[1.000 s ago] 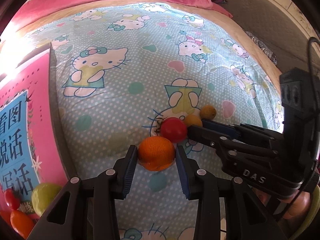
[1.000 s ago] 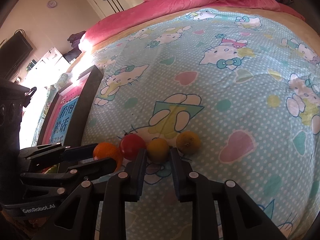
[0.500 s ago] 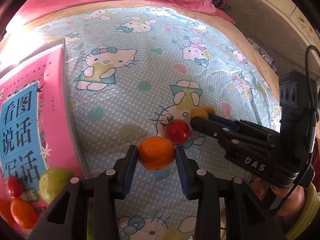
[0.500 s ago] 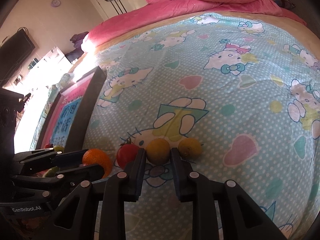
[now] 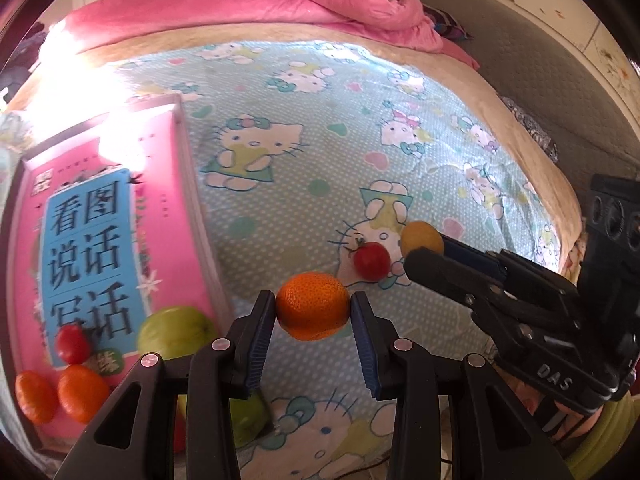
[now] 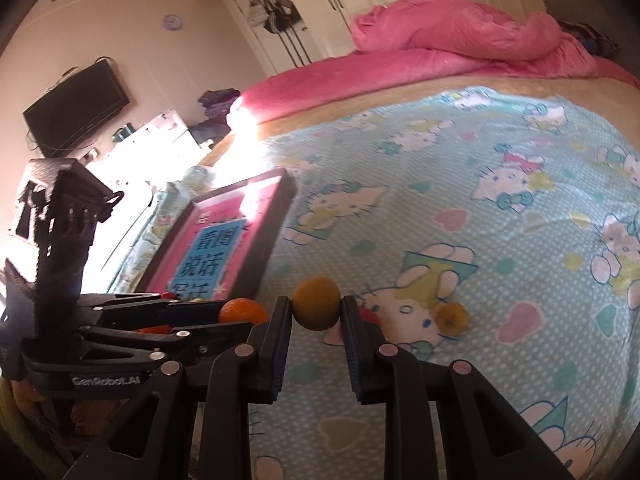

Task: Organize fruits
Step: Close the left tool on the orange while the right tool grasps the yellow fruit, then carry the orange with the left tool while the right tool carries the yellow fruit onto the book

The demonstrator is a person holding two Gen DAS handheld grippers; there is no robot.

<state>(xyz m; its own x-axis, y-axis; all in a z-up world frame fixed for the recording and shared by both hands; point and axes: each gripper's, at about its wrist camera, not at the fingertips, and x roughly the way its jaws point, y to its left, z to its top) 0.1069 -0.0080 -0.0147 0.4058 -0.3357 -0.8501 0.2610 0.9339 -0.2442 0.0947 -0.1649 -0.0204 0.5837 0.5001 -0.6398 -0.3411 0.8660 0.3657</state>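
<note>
Left gripper (image 5: 313, 312) clamped on round orange tangerine (image 5: 312, 305), held between pads above patterned bedsheet (image 5: 320, 152). Right gripper (image 6: 316, 312) pinching small yellow-orange fruit (image 6: 316, 303). Risk: smooth round fruit slipping from narrow pads, rolling across soft bedding; grippers close together, could collide.

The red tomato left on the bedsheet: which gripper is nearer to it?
Right. The right gripper, shut on a yellow fruit, sits right beside the red tomato. The left gripper, holding the orange, is farther off.
</note>
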